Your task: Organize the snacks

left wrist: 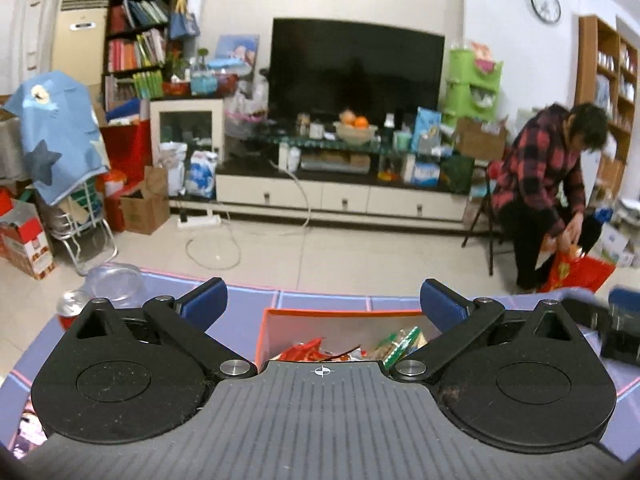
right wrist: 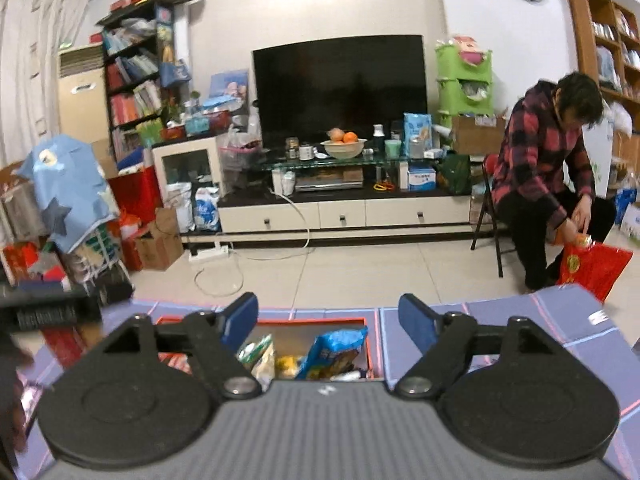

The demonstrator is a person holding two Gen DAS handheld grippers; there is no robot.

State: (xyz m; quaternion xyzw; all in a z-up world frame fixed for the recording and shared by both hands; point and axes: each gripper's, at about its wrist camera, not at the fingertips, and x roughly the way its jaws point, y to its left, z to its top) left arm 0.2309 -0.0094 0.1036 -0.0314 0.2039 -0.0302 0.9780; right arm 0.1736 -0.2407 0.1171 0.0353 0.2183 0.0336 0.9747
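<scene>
Purple mat [left wrist: 320, 300] | snack box [left wrist: 340, 316] below both grippers [left wrist: 322, 304] [right wrist: 328, 318] | both agape, empty

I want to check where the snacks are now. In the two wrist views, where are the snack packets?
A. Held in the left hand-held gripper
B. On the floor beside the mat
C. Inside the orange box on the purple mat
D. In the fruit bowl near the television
C: the snack packets lie inside the orange box on the purple mat, and both hand-held grippers, left and right, stand open and empty.
</scene>
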